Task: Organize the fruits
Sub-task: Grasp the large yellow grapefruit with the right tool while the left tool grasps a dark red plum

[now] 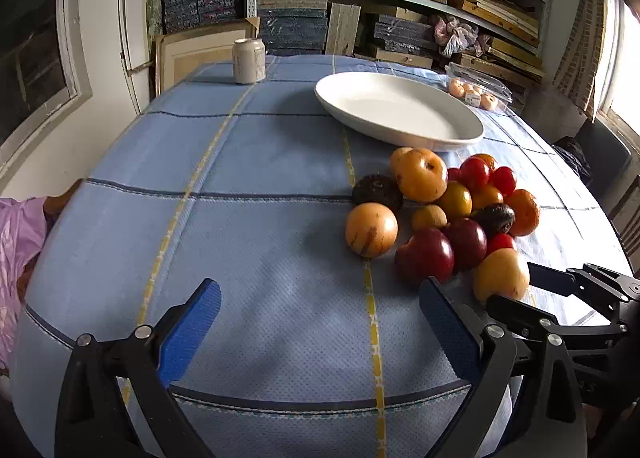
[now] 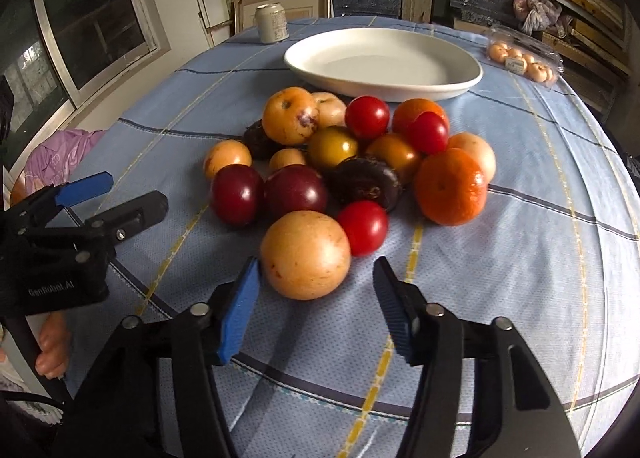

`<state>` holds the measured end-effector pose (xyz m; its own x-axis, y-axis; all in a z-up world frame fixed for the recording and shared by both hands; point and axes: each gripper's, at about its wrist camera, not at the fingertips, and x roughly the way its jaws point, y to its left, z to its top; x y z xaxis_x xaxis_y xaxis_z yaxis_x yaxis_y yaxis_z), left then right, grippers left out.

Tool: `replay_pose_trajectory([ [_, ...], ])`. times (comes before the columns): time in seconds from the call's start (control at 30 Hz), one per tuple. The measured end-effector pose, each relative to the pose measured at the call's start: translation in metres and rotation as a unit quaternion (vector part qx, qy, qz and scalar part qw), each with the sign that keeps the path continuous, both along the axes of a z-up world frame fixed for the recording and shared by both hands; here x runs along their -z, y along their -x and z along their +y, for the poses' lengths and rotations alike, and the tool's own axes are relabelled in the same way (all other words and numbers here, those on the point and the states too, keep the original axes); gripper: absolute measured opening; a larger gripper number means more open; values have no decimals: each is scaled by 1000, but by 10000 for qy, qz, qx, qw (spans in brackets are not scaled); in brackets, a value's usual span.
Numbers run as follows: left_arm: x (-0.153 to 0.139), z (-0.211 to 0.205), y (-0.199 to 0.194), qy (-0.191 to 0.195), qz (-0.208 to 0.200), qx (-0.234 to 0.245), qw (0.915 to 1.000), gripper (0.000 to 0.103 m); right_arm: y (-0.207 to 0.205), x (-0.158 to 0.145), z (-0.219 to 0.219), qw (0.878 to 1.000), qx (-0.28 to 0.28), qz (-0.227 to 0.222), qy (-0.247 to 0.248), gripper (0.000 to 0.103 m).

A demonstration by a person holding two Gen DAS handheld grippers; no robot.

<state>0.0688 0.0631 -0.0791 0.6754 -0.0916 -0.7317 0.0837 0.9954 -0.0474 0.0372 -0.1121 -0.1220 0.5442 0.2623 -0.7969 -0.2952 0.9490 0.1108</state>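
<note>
A pile of fruits lies on the blue checked tablecloth: dark red plums (image 2: 296, 189), red tomatoes (image 2: 366, 115), an orange mandarin (image 2: 450, 185), dark wrinkled fruits (image 2: 366, 181) and yellow-orange round ones. The nearest big yellow-orange fruit (image 2: 306, 254) sits just at the tips of my right gripper (image 2: 316, 266); the jaws stand apart around its near side, with a gap on the right. My left gripper (image 1: 320, 294) is open over bare cloth, left of the pile (image 1: 440, 209). An empty white oval plate (image 2: 384, 93) lies behind the fruits.
A pale can (image 1: 249, 59) stands at the table's far left. A clear pack of small round fruits (image 2: 524, 61) lies at the far right. Shelves of stacked boxes fill the back wall. A purple cloth (image 1: 20, 242) is off the table's left edge.
</note>
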Motion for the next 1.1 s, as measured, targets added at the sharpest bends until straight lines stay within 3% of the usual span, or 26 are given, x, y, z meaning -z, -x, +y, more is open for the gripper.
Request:
replay_pose_trajectory([
  [0.2,4,-2,-1,-29,38,66,10000,100,-15,7,3,9999,-65,94,1,44],
  [0.47,4,-8,-5,-30,143,166,9998,100,-14,3,-8,9997,-70,-12,-227,43],
  [0.6,1,-19,-13,-78,127,338,9993,100,-12,-6,-27,9993,158,-175,-306,43],
  [0.73,1,-32,-22,204,228,605,9977,100,-16,-9,-52,9979,485,-275,-327,43],
  [0.83,6,-41,-24,190,245,714,9970,99,-21,-7,-68,9966,660,-242,-436,43],
  [0.97,13,-49,-27,241,332,859,9955,80,-26,-4,-81,9957,724,-194,-543,43],
  [1.1,17,-54,-32,266,404,890,9949,73,-28,-1,-87,9955,686,-184,-627,43],
])
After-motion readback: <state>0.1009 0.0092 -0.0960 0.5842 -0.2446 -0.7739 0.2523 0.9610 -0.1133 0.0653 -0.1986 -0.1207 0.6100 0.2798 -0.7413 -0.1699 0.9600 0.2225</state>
